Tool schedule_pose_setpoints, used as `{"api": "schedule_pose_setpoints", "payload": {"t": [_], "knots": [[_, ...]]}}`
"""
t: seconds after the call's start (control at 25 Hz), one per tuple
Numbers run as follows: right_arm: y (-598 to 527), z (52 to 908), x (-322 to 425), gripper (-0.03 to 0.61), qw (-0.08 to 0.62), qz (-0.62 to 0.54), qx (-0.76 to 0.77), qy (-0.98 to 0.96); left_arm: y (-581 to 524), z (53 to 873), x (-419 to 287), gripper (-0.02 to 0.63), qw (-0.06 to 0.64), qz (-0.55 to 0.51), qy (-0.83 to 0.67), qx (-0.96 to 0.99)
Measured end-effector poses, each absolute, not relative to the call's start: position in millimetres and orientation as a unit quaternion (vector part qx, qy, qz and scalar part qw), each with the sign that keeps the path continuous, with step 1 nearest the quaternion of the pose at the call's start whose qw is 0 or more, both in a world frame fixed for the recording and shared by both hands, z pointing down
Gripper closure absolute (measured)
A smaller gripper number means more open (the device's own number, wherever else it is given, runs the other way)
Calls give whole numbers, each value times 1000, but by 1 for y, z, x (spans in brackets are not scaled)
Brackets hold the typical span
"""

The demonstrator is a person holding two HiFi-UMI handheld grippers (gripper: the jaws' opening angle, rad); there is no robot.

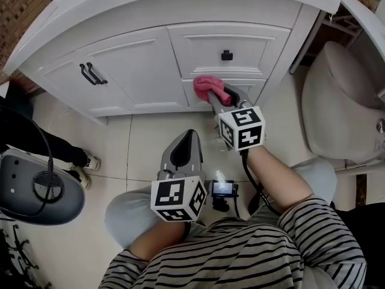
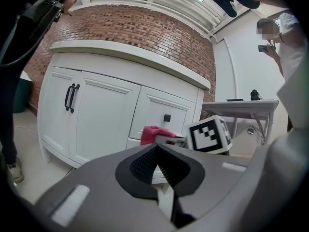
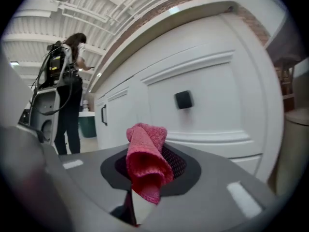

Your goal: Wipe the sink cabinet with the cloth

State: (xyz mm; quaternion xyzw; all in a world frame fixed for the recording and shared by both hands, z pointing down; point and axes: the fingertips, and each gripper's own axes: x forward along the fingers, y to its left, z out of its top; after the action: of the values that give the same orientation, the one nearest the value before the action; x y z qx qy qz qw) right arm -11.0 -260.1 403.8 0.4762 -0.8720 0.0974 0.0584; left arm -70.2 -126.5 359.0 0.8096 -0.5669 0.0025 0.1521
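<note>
left gripper (image 1: 190,136): jaws shut, nothing in them, held back from the sink cabinet (image 1: 135,71) | right gripper (image 1: 218,96): jaws pinch the pink cloth (image 1: 206,86) | cloth: up at the cabinet's front, just under its black knob (image 1: 227,55)

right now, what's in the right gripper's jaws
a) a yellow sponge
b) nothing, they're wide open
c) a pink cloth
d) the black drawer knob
C: in the right gripper view the pink cloth is bunched between the closed jaws of the right gripper, and the head view shows it held up to the white cabinet.
</note>
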Motion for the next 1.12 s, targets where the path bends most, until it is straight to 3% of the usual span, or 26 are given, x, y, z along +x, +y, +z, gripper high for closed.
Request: {"api": "schedule_pose_setpoints", "payload": {"t": [0.16,0.28,0.92,1.12], "knots": [[-281,433,-82,485,104,45,433,-894,-128,360,-76,620,156,-1,-572,806],[-300,450,-85,485,145,7,446,-883,-130,365,-79,620,161,1,-573,803],[-296,465,153,483,144,63,655,-739,-128,375,-58,620,166,19,-560,812],[-276,464,163,486,117,96,681,-716,-124,371,-60,620,163,17,-561,812]]}}
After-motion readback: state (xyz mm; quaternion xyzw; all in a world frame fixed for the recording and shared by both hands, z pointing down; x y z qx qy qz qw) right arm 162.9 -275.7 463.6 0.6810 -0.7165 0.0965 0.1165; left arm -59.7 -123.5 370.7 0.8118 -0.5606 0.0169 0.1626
